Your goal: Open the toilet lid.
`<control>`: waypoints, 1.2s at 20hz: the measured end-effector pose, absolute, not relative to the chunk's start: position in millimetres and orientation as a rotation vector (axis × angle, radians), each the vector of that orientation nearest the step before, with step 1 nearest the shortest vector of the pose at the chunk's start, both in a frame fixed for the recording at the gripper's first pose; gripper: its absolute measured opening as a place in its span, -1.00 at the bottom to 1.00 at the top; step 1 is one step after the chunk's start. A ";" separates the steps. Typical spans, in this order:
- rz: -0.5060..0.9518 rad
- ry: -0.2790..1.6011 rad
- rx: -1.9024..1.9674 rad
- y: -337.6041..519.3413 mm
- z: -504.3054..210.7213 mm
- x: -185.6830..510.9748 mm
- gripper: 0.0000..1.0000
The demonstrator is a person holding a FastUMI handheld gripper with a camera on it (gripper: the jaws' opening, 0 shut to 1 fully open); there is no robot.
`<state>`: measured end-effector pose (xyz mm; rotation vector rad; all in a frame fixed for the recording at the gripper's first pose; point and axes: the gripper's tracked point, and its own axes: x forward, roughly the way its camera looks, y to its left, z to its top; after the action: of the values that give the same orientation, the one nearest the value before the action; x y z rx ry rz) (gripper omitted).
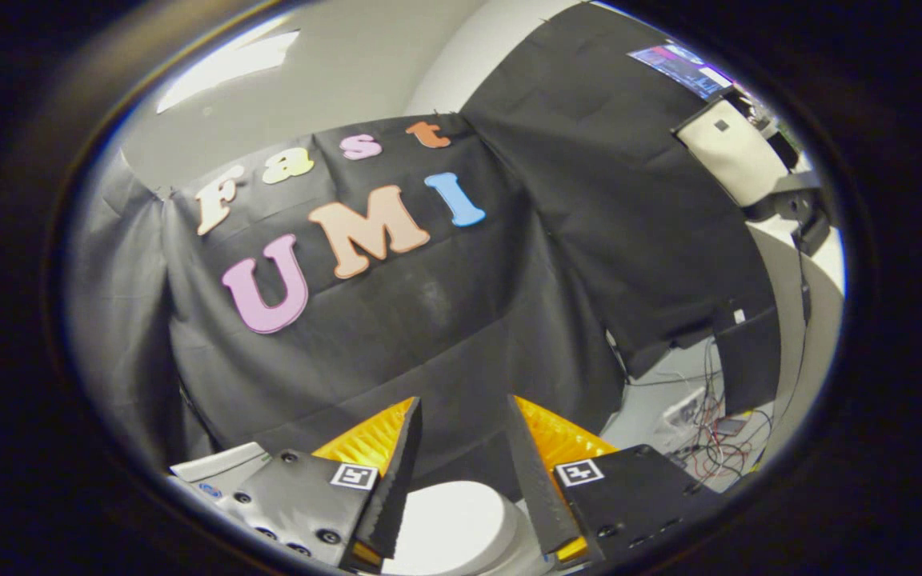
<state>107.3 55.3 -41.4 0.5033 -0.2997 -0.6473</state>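
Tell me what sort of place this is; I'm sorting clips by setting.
Likely a makeshift recording booth, not a real bathroom: black cloth hangs as the wall, loose cables lie on the floor, and a white toilet sits below the open gripper, between its fingers.

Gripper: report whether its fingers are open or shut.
Open. The gripper fingers stand apart, touching nothing; the white toilet lid shows through the gap, below them.

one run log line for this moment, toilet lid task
gripper: open, holding nothing | toilet: white, low between the fingers | contact: none
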 end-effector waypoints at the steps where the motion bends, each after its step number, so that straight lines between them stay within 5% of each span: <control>1: -0.642 -0.307 0.537 62.2 -45.9 110.2 0.48; 6: -0.836 -0.327 0.688 53.3 -91.3 100.6 0.57; 13: -0.799 -0.380 0.938 89.0 -142.1 105.4 0.57; 24: -0.844 -0.096 1.170 163.8 -255.8 129.7 0.57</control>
<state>129.7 163.8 -255.8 1.1701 -0.0962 -0.8437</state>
